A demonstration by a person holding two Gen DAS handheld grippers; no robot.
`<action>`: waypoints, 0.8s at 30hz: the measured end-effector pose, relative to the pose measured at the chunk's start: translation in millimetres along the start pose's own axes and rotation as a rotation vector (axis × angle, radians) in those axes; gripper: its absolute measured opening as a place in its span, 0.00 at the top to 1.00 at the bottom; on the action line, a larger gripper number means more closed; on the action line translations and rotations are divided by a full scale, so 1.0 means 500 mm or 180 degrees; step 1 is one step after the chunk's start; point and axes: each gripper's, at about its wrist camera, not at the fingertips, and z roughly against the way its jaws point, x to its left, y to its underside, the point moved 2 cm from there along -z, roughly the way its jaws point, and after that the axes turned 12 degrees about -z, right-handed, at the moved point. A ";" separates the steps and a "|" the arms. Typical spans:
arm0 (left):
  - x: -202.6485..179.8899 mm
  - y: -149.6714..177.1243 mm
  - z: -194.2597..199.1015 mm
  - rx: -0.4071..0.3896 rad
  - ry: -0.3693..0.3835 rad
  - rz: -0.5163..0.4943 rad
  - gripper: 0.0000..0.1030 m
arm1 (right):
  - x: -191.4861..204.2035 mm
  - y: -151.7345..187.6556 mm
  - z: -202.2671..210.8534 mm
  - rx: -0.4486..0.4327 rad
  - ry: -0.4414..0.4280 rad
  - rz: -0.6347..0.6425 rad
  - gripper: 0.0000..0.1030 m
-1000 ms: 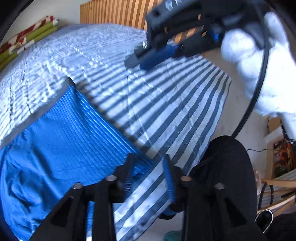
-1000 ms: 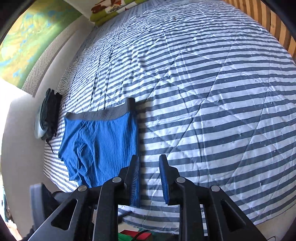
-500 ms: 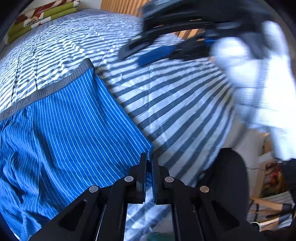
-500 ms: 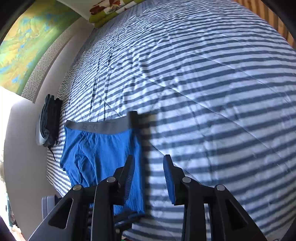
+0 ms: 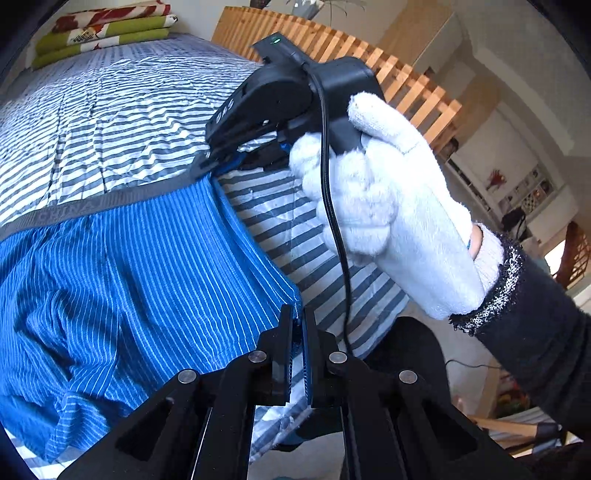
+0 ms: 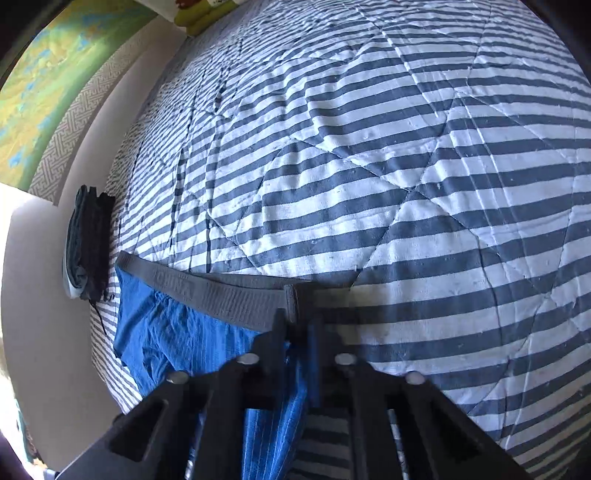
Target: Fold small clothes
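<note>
One pair of blue striped shorts (image 5: pixel 122 280) lies flat on the bed (image 5: pixel 110 110), filling the lower left of the left wrist view; in the right wrist view it sits at the lower left, near the edge of the bed (image 6: pixel 406 184). A single grey waistband (image 6: pixel 207 291) runs along its upper edge.

Two claws are at work. The left claw (image 5: pixel 298 339), at the bottom centre of its own view, is closed on the lower right corner of the shorts, with blue cloth pinched between the two fingers. The right claw (image 6: pixel 295 332), at the bottom centre of its view, has just been closing and now grips the end of the waistband, the cloth bunched between its fingers. In the left wrist view the same right claw (image 5: pixel 210 162) shows in the upper middle, its tip on the waistband corner, held by one hand in a white glove (image 5: pixel 388 210) with a dark sleeve (image 5: pixel 535 332) behind it.

One dark folded bundle (image 6: pixel 86 251) lies at the left edge of the bed, apart from the shorts. A stack of three folded blankets (image 5: pixel 107 26), green and red-patterned, sits at the upper left. A wooden slatted rail (image 5: pixel 369 62) borders the far side of the bed.
</note>
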 end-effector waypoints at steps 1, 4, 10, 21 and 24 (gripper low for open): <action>0.005 0.001 0.013 -0.0050 0.0012 0.0024 0.96 | 0.009 -0.001 0.013 -0.0046 0.0000 -0.0012 0.94; 0.029 0.017 0.070 -0.0252 0.0075 0.0154 0.96 | 0.067 0.002 0.057 -0.0225 0.0142 0.0079 0.94; 0.134 0.094 0.218 -0.0630 -0.0129 0.0543 0.96 | 0.227 0.031 0.063 -0.0374 0.0502 0.0304 0.94; 0.373 0.319 0.392 -0.0941 -0.0645 0.1416 0.96 | 0.528 0.100 -0.155 -0.0170 0.0877 0.0775 0.95; 0.421 0.363 0.411 -0.0978 -0.0667 0.1597 0.96 | 0.582 0.112 -0.230 -0.0104 0.1005 0.0849 0.95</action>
